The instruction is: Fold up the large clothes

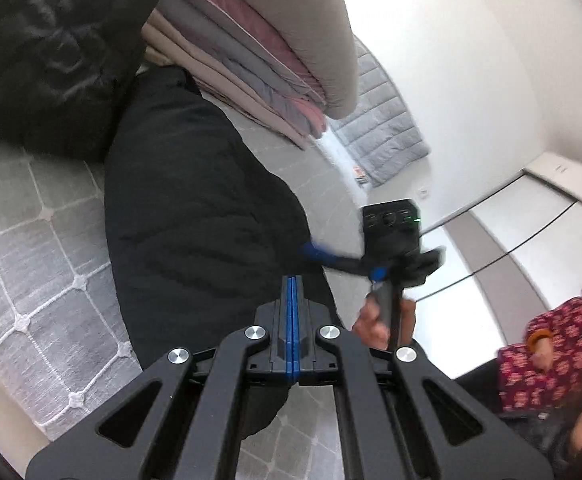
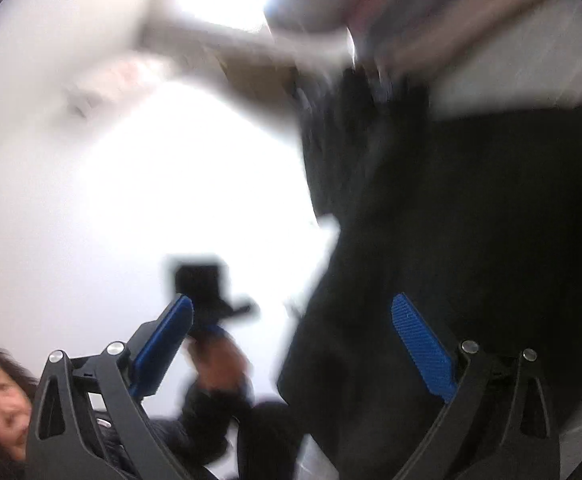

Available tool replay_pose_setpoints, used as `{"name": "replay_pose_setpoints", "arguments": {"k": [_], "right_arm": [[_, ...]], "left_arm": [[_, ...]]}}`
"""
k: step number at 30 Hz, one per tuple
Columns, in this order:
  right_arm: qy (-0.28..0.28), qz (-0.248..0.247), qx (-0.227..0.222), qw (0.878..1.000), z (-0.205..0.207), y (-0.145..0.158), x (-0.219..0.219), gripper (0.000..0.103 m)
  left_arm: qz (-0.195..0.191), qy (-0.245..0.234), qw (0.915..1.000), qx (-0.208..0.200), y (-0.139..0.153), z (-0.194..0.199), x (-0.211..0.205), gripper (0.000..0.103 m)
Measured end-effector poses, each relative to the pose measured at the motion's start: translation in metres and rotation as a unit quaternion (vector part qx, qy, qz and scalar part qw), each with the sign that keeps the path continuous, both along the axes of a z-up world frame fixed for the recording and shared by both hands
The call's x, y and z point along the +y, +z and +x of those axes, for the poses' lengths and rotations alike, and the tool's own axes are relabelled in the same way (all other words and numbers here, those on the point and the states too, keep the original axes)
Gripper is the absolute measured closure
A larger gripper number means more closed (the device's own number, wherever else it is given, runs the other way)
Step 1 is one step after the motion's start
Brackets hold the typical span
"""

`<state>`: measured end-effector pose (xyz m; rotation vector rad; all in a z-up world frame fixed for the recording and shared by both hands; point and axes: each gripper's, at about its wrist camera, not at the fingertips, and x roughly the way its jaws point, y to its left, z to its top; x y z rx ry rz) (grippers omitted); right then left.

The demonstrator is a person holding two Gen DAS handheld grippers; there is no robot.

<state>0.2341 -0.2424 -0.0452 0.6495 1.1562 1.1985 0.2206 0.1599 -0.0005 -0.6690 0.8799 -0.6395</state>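
A large black garment lies stretched across a grey quilted bedcover. My left gripper is shut, its blue pads pressed together at the garment's near edge; whether cloth is pinched between them is hidden. My right gripper shows in the left wrist view, reaching to the garment's right edge. In the blurred right wrist view my right gripper is open, its blue pads wide apart, with the black garment hanging in front and to the right. The left gripper shows there held by a hand.
A stack of folded quilts and blankets sits behind the garment. A shiny black jacket lies at the far left. A grey quilted cover lies by the white wall. A person in a red patterned top sits at right.
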Motion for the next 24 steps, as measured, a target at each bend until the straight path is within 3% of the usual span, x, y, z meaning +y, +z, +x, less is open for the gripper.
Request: {"name": "replay_pose_setpoints", "arguments": {"k": [2, 3, 4, 5, 6, 7, 8, 9, 10, 11, 12, 13, 14, 16, 17, 19, 21, 23, 24], "right_arm": [[-0.045, -0.011, 0.043, 0.998, -0.004, -0.032, -0.011, 0.029], [-0.069, 0.002, 0.056, 0.996, -0.003, -0.032, -0.01, 0.029], [-0.097, -0.004, 0.036, 0.995, -0.013, -0.016, -0.026, 0.029], [-0.122, -0.036, -0.014, 0.992, -0.027, 0.01, -0.036, 0.025], [-0.142, -0.06, -0.054, 0.987, -0.044, 0.032, -0.036, 0.02], [-0.177, -0.102, -0.112, 0.972, -0.07, 0.06, -0.04, 0.011], [-0.224, -0.159, -0.178, 0.945, -0.102, 0.087, -0.036, 0.007], [-0.252, -0.192, -0.224, 0.922, -0.124, 0.099, -0.043, 0.007], [-0.284, -0.241, -0.285, 0.883, -0.155, 0.116, -0.04, 0.007], [-0.312, -0.308, -0.334, 0.834, -0.181, 0.125, -0.034, 0.007], [-0.316, -0.36, -0.352, 0.804, -0.198, 0.125, -0.031, 0.007], [-0.305, -0.4, -0.356, 0.788, -0.21, 0.124, -0.024, 0.007], [-0.299, -0.419, -0.35, 0.783, -0.224, 0.119, -0.024, 0.007], [-0.307, -0.406, -0.314, 0.802, -0.244, 0.111, -0.011, 0.007], [-0.313, -0.408, -0.298, 0.804, -0.25, 0.108, -0.008, 0.007], [-0.327, -0.426, -0.287, 0.794, -0.267, 0.109, 0.016, 0.007], [-0.338, -0.436, -0.258, 0.793, -0.258, 0.105, 0.032, 0.007], [-0.339, -0.46, -0.217, 0.792, -0.214, 0.095, 0.051, 0.007], [-0.332, -0.48, -0.196, 0.788, -0.212, 0.099, 0.059, 0.007]], "left_arm": [[0.05, 0.025, 0.9983, -0.013, 0.009, -0.006, -0.009, 0.103], [0.073, 0.039, 0.9964, -0.019, 0.015, -0.009, -0.013, 0.103], [0.106, 0.057, 0.9923, -0.029, 0.023, -0.015, -0.018, 0.101], [0.124, 0.066, 0.9894, -0.036, 0.028, -0.019, -0.023, 0.094], [0.162, 0.084, 0.9824, -0.042, 0.034, -0.025, -0.031, 0.076], [0.196, 0.105, 0.9737, -0.051, 0.039, -0.031, -0.038, 0.063], [0.226, 0.126, 0.9638, -0.064, 0.045, -0.038, -0.044, 0.041], [0.267, 0.151, 0.9485, -0.082, 0.052, -0.047, -0.056, 0.036], [0.293, 0.16, 0.9382, -0.091, 0.057, -0.052, -0.068, 0.036], [0.308, 0.16, 0.9329, -0.095, 0.06, -0.057, -0.08, 0.036], [0.314, 0.161, 0.9307, -0.094, 0.062, -0.06, -0.088, 0.036], [0.322, 0.165, 0.9277, -0.092, 0.063, -0.065, -0.097, 0.035], [0.331, 0.166, 0.9246, -0.088, 0.064, -0.069, -0.107, 0.035], [0.346, 0.17, 0.9188, -0.086, 0.062, -0.079, -0.118, 0.035], [0.354, 0.173, 0.9151, -0.088, 0.062, -0.085, -0.125, 0.033], [0.363, 0.178, 0.9104, -0.088, 0.063, -0.097, -0.133, 0.031], [0.367, 0.185, 0.9073, -0.086, 0.066, -0.107, -0.14, 0.031], [0.366, 0.19, 0.9078, -0.079, 0.067, -0.116, -0.142, 0.031], [0.365, 0.193, 0.9077, -0.075, 0.068, -0.121, -0.142, 0.031]]}}
